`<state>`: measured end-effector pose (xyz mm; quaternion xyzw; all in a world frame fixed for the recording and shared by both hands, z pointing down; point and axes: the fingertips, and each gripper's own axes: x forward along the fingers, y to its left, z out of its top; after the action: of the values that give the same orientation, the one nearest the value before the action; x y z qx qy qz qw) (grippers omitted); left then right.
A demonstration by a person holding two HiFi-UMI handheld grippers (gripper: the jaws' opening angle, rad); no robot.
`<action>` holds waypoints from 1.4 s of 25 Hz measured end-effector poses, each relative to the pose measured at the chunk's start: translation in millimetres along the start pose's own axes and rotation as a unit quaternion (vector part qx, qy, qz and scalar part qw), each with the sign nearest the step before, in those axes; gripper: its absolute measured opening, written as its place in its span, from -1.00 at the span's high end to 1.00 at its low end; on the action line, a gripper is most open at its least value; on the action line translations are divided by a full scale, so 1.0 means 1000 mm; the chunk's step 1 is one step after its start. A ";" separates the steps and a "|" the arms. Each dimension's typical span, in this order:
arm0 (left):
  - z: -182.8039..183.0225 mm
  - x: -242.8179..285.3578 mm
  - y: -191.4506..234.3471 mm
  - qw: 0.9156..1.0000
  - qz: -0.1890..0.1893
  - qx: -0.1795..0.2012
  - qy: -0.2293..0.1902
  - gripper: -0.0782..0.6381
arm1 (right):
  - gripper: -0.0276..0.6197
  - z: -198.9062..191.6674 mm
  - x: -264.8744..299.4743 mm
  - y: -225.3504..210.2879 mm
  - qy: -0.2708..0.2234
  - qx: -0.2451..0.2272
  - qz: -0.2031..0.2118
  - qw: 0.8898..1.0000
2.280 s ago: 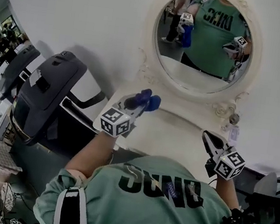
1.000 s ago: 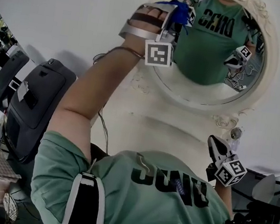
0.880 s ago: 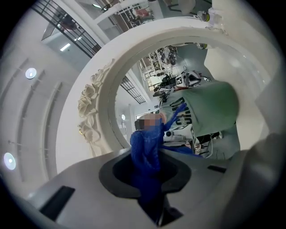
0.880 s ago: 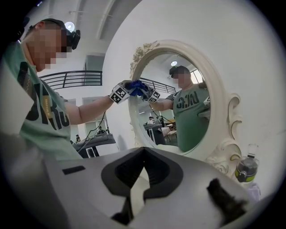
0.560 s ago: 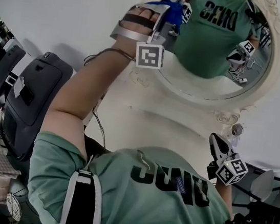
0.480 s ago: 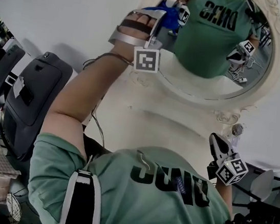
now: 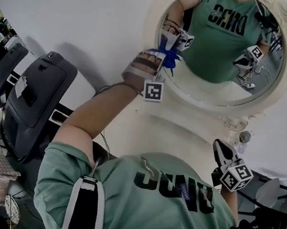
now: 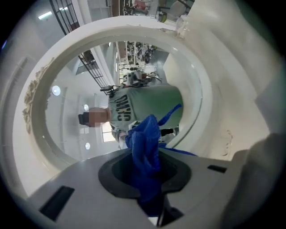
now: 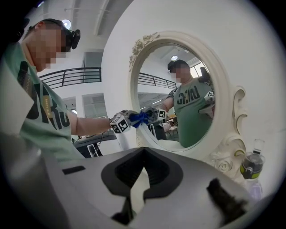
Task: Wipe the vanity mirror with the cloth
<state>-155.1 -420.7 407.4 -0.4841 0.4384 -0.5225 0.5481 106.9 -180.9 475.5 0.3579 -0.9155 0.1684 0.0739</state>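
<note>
Blue cloth (image 7: 168,56) is bunched in the left tongs (image 7: 164,64), whose jaws are clamped on it. Its loose end appears to touch the glass of the vanity mirror (image 7: 223,54) at the left edge of the oval, just inside the cream carved frame. The step in hand looks like a wiping stroke, and most of the glass lies to the right of the cloth. To do it well, I would hold the tongs at a shallow angle so that the soft wad, not the hard jaw tips, bears on the glass. Light, even pressure should do. Overlapping passes from this rim toward the middle and the far side would cover it. Only a small tuft sticks out past the jaws, so the grip should be firm and the contact patch will be narrow, which means many passes. The raised carving of the frame could snag the cloth if a stroke overruns the edge. The right tongs (image 7: 223,149) hang low on the right, well apart from the mirror, with their jaws drawn together on nothing. They are best held clear of the small bottle (image 7: 244,137) near the frame's lower right foot. By count there is one mirror, one cloth, two tongs and one bottle.
</note>
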 end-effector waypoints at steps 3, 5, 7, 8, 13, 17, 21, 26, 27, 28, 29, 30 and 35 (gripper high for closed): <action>0.020 -0.006 -0.051 0.997 -0.071 0.000 0.005 0.55 | 0.89 0.000 -0.003 0.003 0.004 -0.003 0.005 1.000; 0.034 -0.006 -0.084 0.992 -0.126 -0.016 0.001 0.55 | 0.89 0.000 0.000 0.003 0.006 -0.004 0.008 1.000; 0.051 -0.004 -0.110 0.985 -0.166 -0.049 -0.011 0.55 | 0.89 -0.001 0.006 0.001 0.008 -0.005 0.011 1.000; 0.059 -0.003 -0.120 0.981 -0.182 -0.067 -0.015 0.55 | 0.89 -0.001 0.008 0.001 0.008 -0.006 0.011 1.000; 0.080 -0.009 -0.142 0.968 -0.226 -0.105 -0.024 0.55 | 0.89 0.003 0.004 0.005 0.004 -0.011 0.006 1.000; 0.079 -0.027 -0.108 0.957 -0.237 -0.158 -0.058 0.54 | 0.89 0.008 -0.006 0.010 -0.006 -0.016 -0.004 1.000; 0.057 -0.043 0.026 0.970 -0.103 -0.200 -0.098 0.54 | 0.89 0.007 -0.011 0.004 -0.012 -0.011 -0.011 1.000; 0.032 -0.044 0.199 0.968 0.066 -0.214 -0.115 0.54 | 0.89 0.013 -0.005 0.006 -0.027 -0.010 -0.001 1.000; 0.030 -0.043 0.222 0.966 0.085 -0.215 -0.113 0.54 | 0.89 0.013 -0.003 0.007 -0.029 -0.012 0.003 1.000; 0.028 -0.042 0.241 0.966 0.102 -0.211 -0.111 0.54 | 0.89 0.013 -0.003 0.007 -0.029 -0.013 0.005 0.999; 0.028 -0.040 0.257 0.966 0.116 -0.203 -0.109 0.54 | 0.89 0.012 -0.003 0.007 -0.029 -0.013 0.005 0.999; 0.028 -0.038 0.270 0.967 0.127 -0.195 -0.106 0.54 | 0.89 0.012 -0.004 0.006 -0.029 -0.011 0.005 0.999; 0.031 -0.017 0.283 0.974 0.124 -0.167 -0.087 0.53 | 0.89 0.010 -0.007 -0.001 -0.035 -0.008 0.000 0.999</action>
<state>-83.6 -405.5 131.4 -0.5543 0.5267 -0.3258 0.5560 112.8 -180.8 464.7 0.3634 -0.9186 0.1485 0.0445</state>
